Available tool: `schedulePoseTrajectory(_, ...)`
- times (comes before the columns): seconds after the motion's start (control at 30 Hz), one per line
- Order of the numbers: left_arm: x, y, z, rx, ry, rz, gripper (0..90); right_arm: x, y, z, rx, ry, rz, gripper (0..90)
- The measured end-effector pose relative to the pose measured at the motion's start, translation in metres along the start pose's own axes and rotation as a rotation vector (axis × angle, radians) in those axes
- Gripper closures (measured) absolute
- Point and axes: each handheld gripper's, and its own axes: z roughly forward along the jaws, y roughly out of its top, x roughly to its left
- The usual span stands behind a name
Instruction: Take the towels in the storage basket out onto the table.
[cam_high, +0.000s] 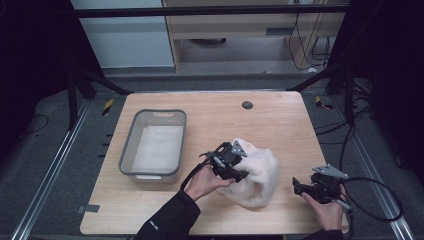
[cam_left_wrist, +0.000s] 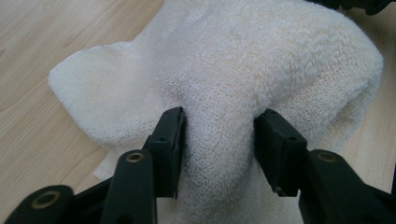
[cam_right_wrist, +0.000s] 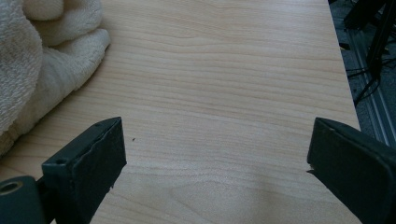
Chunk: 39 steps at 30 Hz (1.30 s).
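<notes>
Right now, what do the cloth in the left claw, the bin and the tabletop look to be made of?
Cloth: cream terry towel, looped fuzzy pile, matte; a fold sits between the left claw pads, both touching it. Bin: probably moulded plastic, grey, smooth rim with rounded corners and handle slots. Tabletop: pale wood grain, low sheen; solid wood or laminate can't be told.
</notes>
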Motion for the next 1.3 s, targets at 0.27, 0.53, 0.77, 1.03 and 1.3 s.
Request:
schedulePoseTrajectory(0.27, 0.0, -0.004, -0.015, -0.036, 0.021, 0.006, 35.7, -0.001, 0.0, 0.0, -0.003, -0.003, 0.003, 4.3)
schedulePoseTrajectory(0.53, 0.004, -0.018, -0.049, -0.077, 0.062, 0.003, 27.8, -0.001, 0.0, -0.001, -0.005, -0.004, 0.007, 4.2)
schedulePoseTrajectory(0.77, 0.013, -0.045, -0.081, -0.154, 0.136, -0.064, 24.3, -0.001, 0.0, -0.001, -0.006, -0.002, 0.002, 4.0)
schedulePoseTrajectory(1.03, 0.024, -0.082, -0.113, -0.223, 0.217, -0.146, 24.3, 0.0, -0.001, -0.001, -0.006, -0.001, 0.009, 3.8)
schedulePoseTrajectory(1.3, 0.027, -0.112, -0.133, -0.282, 0.313, -0.194, 24.5, 0.001, -0.001, -0.001, -0.006, 0.0, 0.003, 3.5)
